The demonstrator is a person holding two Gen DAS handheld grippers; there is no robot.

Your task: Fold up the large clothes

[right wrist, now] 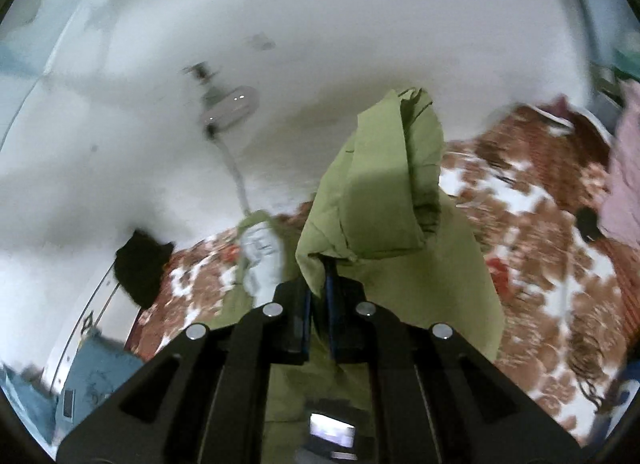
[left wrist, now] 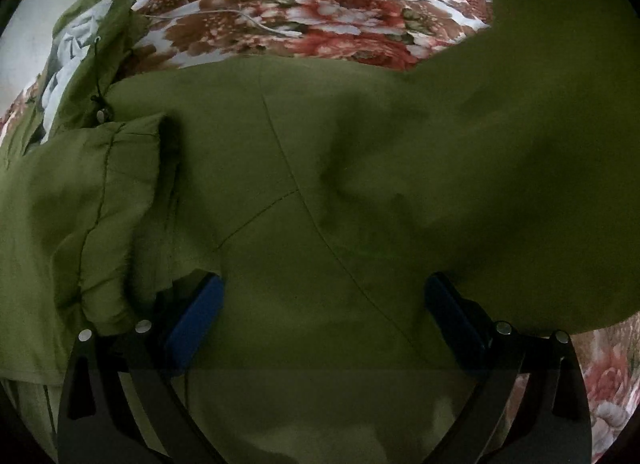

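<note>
The right gripper [right wrist: 318,284] pinches the olive-green fabric jacket [right wrist: 384,199]; the left gripper [left wrist: 320,300] gapes open over it on the brown floral bedspread [left wrist: 320,7].

We see an olive-green jacket [left wrist: 320,183] with a pale grey lining [left wrist: 66,63], lying on a bedspread [left wrist: 320,11] patterned with brown and red flowers on white. Behind the bedspread, the wall [right wrist: 320,23] is white. Our claws' pads [left wrist: 196,316] are blue.

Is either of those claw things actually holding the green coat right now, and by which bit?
The right gripper pinches a puffy sleeve end of the green coat. The left gripper is open, holding nothing.
</note>
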